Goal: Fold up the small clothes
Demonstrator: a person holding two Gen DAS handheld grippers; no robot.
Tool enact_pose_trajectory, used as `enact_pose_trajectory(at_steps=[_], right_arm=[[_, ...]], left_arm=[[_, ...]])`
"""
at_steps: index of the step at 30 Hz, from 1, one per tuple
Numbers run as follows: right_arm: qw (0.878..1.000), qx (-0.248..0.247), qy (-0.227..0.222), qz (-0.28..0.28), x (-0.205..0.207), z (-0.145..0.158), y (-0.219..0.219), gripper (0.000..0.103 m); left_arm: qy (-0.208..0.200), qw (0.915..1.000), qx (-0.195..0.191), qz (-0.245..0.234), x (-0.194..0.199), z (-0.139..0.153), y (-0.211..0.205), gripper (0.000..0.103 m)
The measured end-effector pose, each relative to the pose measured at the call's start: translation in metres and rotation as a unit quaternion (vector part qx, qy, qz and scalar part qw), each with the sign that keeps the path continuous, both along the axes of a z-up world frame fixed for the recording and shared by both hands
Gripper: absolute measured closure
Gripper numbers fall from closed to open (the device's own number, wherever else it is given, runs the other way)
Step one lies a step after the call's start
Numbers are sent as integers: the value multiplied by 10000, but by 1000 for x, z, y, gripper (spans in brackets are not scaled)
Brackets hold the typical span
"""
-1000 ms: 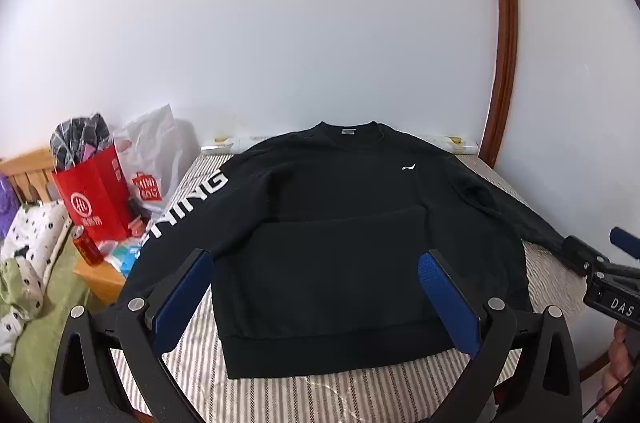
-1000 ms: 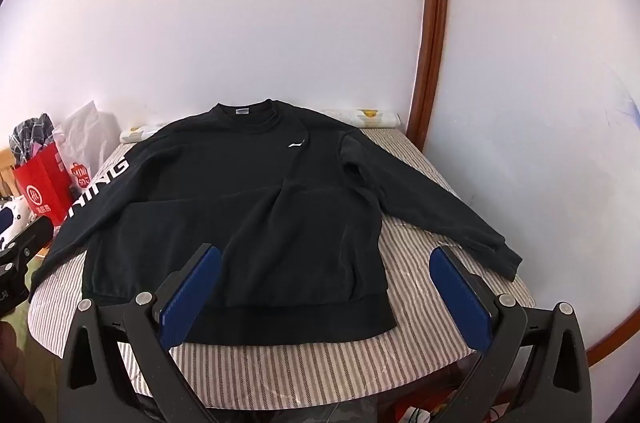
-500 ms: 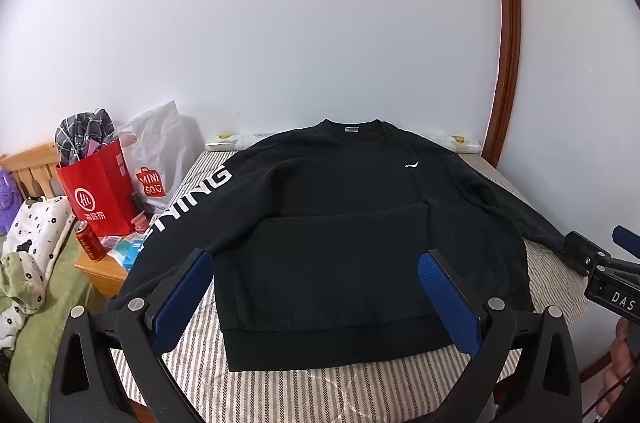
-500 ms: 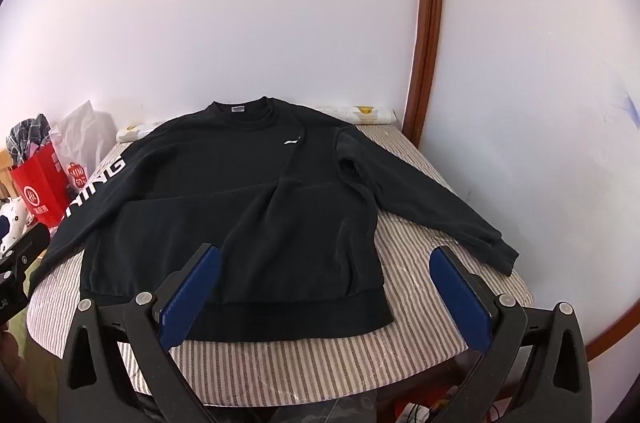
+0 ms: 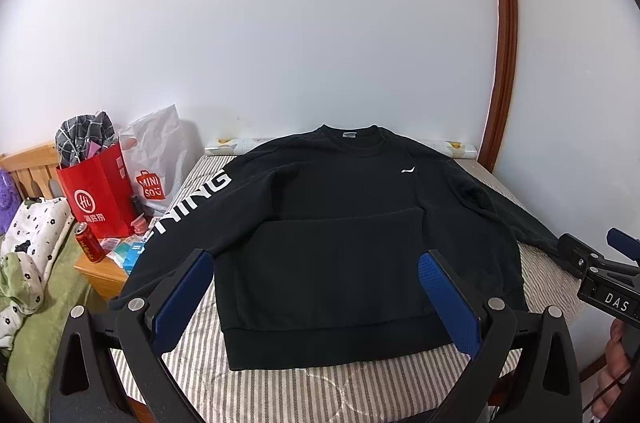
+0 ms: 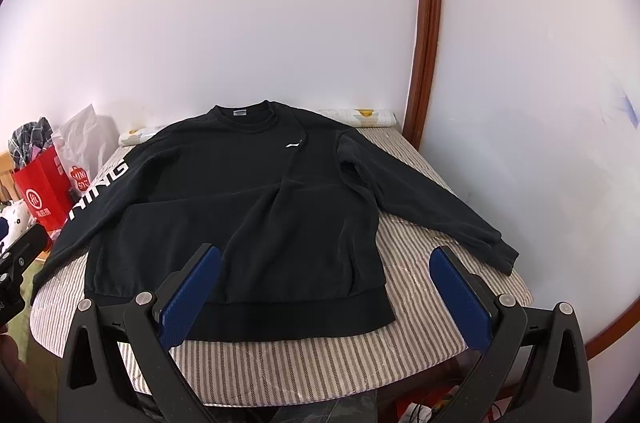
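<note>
A black sweatshirt (image 5: pixel 340 223) lies flat, front up, on a striped table (image 5: pixel 320 391), collar toward the wall, both sleeves spread out. White letters run down its left sleeve (image 5: pixel 192 199). It also shows in the right wrist view (image 6: pixel 240 215), where its right sleeve (image 6: pixel 432 207) reaches the table's right edge. My left gripper (image 5: pixel 316 299) is open and empty, held above the hem. My right gripper (image 6: pixel 326 297) is open and empty, above the hem's right corner. The right gripper also shows at the left wrist view's right edge (image 5: pixel 600 275).
A red paper bag (image 5: pixel 96 191) and a white plastic bag (image 5: pixel 160 159) stand left of the table on a wooden stand with a red can (image 5: pixel 89 243). A bed with green bedding (image 5: pixel 36 303) lies at left. A white wall and brown door frame (image 6: pixel 428 23) stand behind.
Both grippers have drawn back and risen slightly, so the sweatshirt sits a little farther away. Nothing was grasped; the sweatshirt has not moved.
</note>
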State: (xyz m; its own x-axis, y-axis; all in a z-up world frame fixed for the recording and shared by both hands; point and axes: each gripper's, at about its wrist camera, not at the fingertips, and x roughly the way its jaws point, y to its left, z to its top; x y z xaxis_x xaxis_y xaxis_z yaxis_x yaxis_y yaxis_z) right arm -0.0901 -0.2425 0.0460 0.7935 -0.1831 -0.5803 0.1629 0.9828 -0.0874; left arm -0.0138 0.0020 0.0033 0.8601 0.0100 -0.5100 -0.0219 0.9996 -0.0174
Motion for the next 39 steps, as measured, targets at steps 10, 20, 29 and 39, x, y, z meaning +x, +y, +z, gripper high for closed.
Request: enact_pose_trajectory(at_steps=[10, 20, 29, 39], right_arm=[[10000, 19, -29, -1, -3, 2, 0, 0], [10000, 59, -5, 52, -2, 0, 3, 0], [10000, 39, -6, 54, 0, 0, 5, 0], [10000, 14, -32, 67, 0, -1, 7, 0]], left_arm=[[-46, 9999, 75, -52, -3, 1, -5, 0], [-49, 9999, 70, -78, -5, 1, -7, 0], [-55, 9999, 51, -72, -5, 1, -6, 0], [-56, 10000, 44, -70, -6, 0, -6, 0]])
